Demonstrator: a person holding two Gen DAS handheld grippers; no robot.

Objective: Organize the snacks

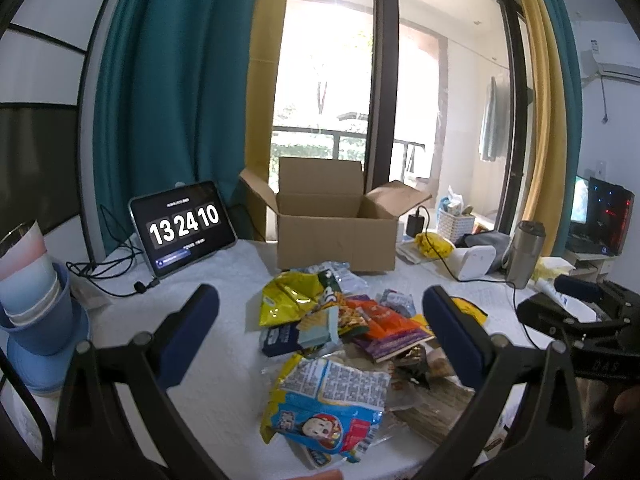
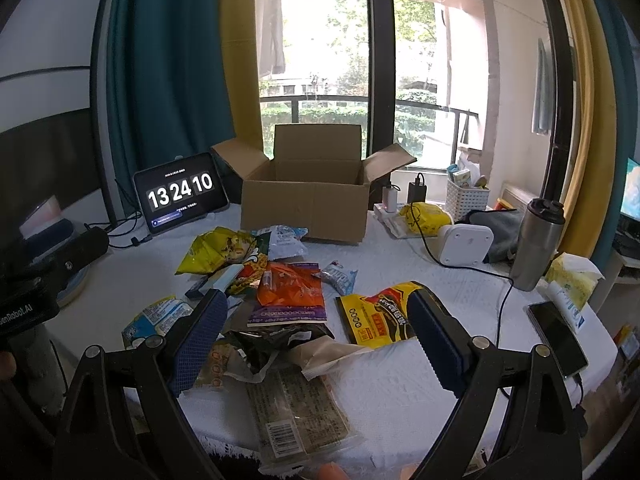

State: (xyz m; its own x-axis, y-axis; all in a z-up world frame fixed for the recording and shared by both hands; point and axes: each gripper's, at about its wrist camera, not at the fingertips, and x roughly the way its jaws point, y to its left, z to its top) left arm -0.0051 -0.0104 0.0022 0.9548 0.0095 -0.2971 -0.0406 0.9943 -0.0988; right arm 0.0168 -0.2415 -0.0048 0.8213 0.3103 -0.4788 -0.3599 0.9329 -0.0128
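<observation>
Brown cardboard box [image 2: 304, 216]; white tablecloth [image 2: 380, 380]; yellow-and-black packet [image 2: 380, 316]; orange packet [image 2: 292, 286]; teal curtain [image 2: 160, 80] noted.

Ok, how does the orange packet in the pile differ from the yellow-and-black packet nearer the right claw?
The orange packet lies on top of other snacks, over a purple-edged pack; the yellow-and-black packet lies apart, straight on the white tablecloth. The orange one sits mid-pile; the yellow-and-black one is partly behind a right claw finger. Both lie flat, ungripped, outside the cardboard box.
</observation>
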